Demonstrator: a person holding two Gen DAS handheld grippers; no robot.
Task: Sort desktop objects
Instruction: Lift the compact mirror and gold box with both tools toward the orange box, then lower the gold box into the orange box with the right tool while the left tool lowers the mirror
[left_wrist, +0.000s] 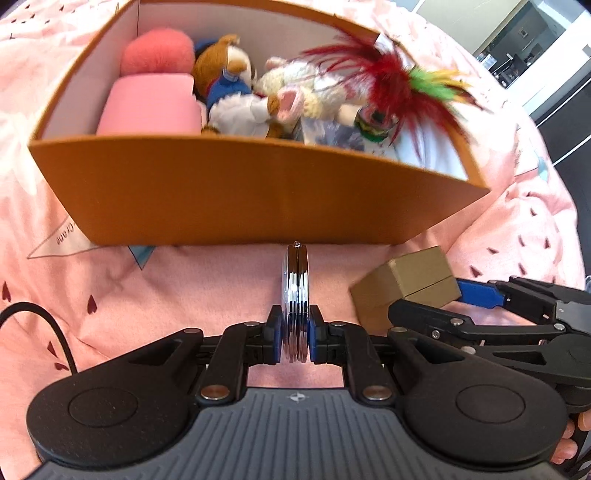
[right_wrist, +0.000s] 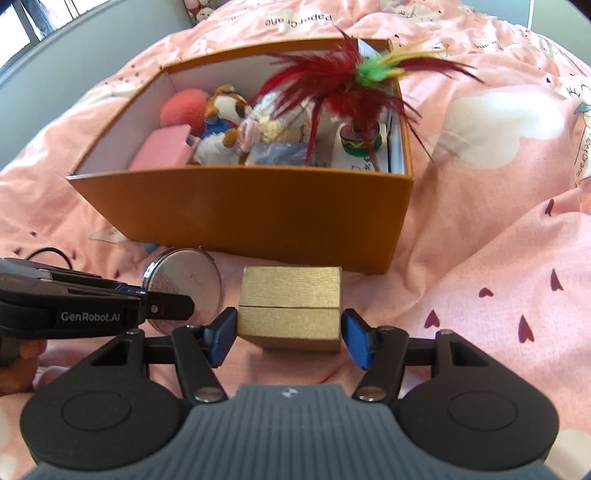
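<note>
Gripping a round compact mirror (left_wrist: 294, 295) edgewise, the left gripper (left_wrist: 294, 341) is readying it for the orange box (left_wrist: 236, 192) at twelve o'clock; the right gripper (right_wrist: 290, 338) is straddling a gold box (right_wrist: 290, 308), jaws wide.

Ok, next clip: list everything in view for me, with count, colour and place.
storage box: one, orange, on the bedspread beyond both claws
feather toy: one, red with green and yellow, right end of the box
plush toys: at least two, brown-blue and cream, middle of the box
pink block: one, left end of the box
fluffy ball: one, coral, behind the pink block
small printed pack: one, blue-grey, front of the box
round compact mirror: one, silver, held edge-on before the box
small gold box: one, on the bedspread
bedspread: one, pink
cable: one, black, left
left claw: shut on the mirror
right claw: astride the gold box, right pad clear of it
</note>
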